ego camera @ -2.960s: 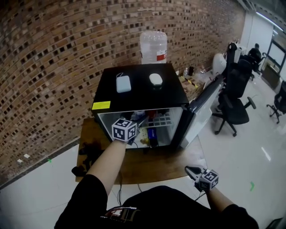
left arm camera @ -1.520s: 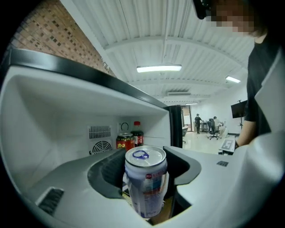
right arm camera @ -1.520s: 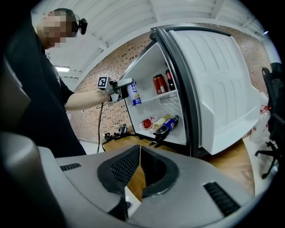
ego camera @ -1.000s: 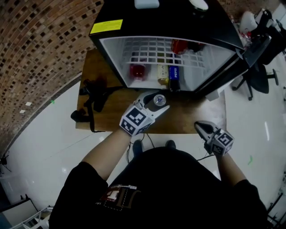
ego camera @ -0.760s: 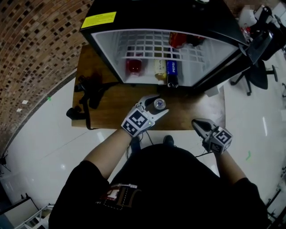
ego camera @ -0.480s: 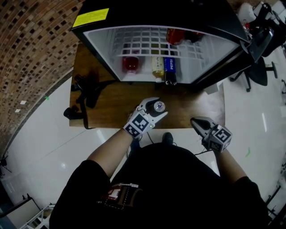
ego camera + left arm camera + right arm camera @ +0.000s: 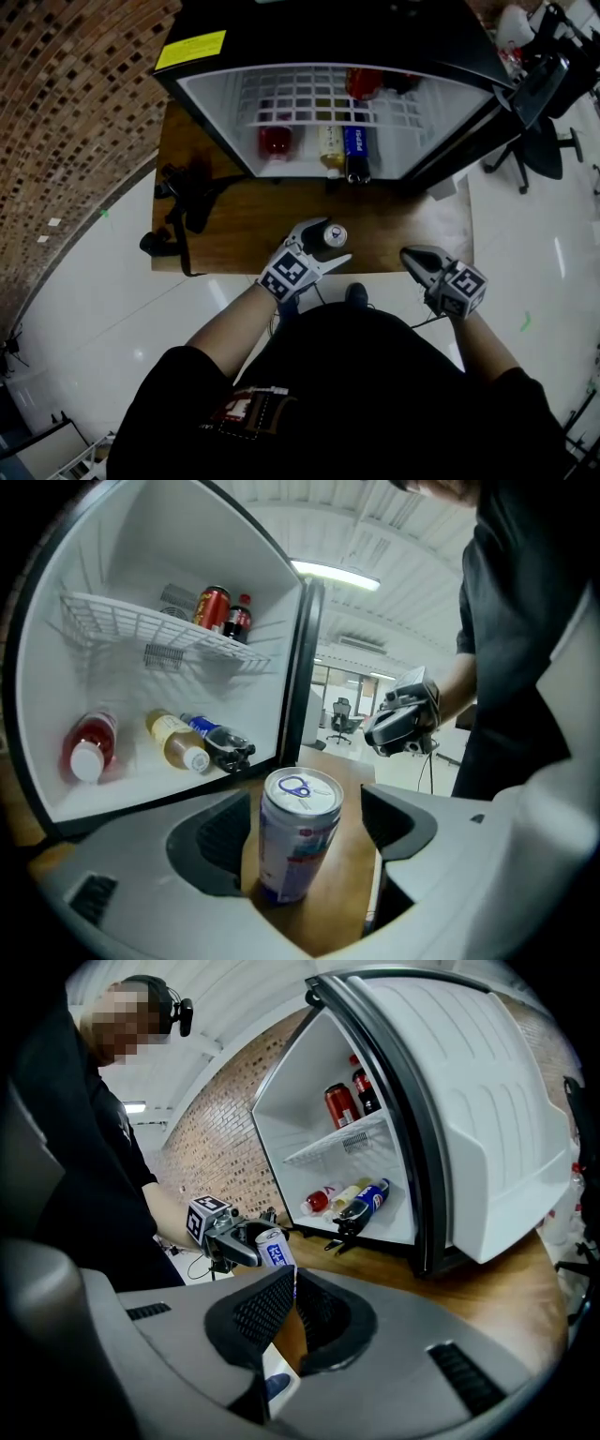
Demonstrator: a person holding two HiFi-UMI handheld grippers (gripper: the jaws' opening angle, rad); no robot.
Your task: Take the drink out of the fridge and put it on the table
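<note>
A slim silver-and-blue drink can (image 7: 334, 234) stands upright on the wooden table (image 7: 244, 220) near its front edge. My left gripper (image 7: 326, 244) is around it, and its jaws are opening. In the left gripper view the can (image 7: 295, 841) sits between the pads with a gap on each side. My right gripper (image 7: 418, 259) hovers at the table's front right corner. Its jaws are shut and hold nothing (image 7: 293, 1283). In the right gripper view the can (image 7: 275, 1249) shows beside the left gripper (image 7: 234, 1241).
The black mini fridge (image 7: 328, 33) stands open at the table's back, with its door (image 7: 530, 89) swung out to the right. Inside it lie a red bottle (image 7: 275, 141), a yellow bottle (image 7: 330, 145) and a Pepsi bottle (image 7: 354, 150). Black straps (image 7: 183, 206) lie on the table's left.
My left gripper has carried the can a little toward the table's front edge, and its jaws have spread away from the can. The right gripper has hardly moved.
</note>
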